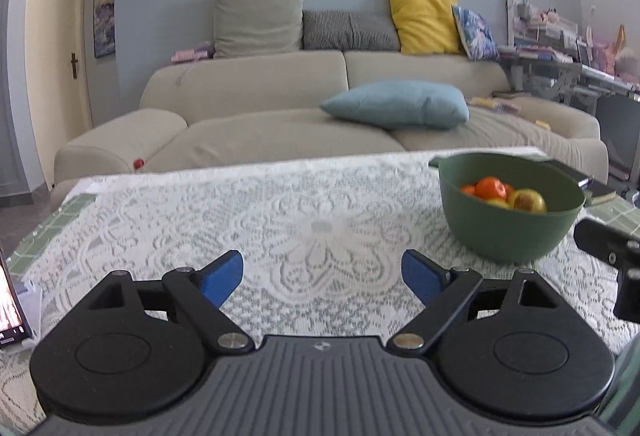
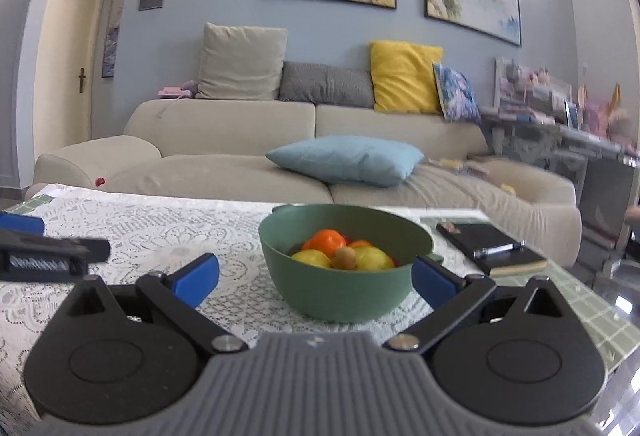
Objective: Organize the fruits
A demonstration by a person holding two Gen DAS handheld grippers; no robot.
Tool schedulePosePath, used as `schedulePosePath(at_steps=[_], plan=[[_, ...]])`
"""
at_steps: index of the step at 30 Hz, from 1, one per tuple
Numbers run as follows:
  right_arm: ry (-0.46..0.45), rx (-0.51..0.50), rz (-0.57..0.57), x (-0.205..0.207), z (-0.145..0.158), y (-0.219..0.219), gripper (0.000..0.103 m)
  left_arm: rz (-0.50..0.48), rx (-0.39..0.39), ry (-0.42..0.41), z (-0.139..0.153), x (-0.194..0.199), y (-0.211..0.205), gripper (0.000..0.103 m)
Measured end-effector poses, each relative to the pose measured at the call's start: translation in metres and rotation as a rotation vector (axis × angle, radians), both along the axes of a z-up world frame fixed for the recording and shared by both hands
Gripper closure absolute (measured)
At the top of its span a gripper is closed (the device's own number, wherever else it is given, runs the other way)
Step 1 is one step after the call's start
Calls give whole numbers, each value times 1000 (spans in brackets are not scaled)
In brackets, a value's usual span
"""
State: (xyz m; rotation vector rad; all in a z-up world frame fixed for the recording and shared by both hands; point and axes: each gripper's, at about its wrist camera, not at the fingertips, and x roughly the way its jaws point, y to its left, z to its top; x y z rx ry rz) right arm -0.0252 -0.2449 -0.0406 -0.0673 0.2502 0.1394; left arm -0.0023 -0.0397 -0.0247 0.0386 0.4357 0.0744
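A green bowl (image 2: 344,296) stands on the lace-covered table (image 1: 240,220). It holds an orange (image 2: 326,239), two yellow fruits (image 2: 372,259) and a small brown fruit (image 2: 345,257). My right gripper (image 2: 316,278) is open and empty, its blue fingertips (image 2: 198,278) on either side of the bowl, just in front of it. In the left wrist view the bowl (image 1: 508,224) sits at the right, with an orange (image 1: 491,188) and a yellow-red fruit (image 1: 529,201) showing. My left gripper (image 1: 322,276) is open and empty over the tablecloth, left of the bowl.
A black notebook with a pen (image 2: 490,248) lies right of the bowl. A beige sofa (image 1: 248,108) with a blue pillow (image 1: 396,104) stands behind the table. A phone screen (image 1: 10,300) shows at the left edge. The right gripper's body (image 1: 612,248) shows at the right.
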Motion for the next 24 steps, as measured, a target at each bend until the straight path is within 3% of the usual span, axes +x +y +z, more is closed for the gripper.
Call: schedulePosePath(at_steps=[8, 24], plan=[[57, 106, -11, 12, -3, -15, 4, 2, 40, 2, -6, -6, -2, 0], [68, 126, -6, 12, -4, -18, 4, 9, 38, 16, -4, -7, 0, 0]])
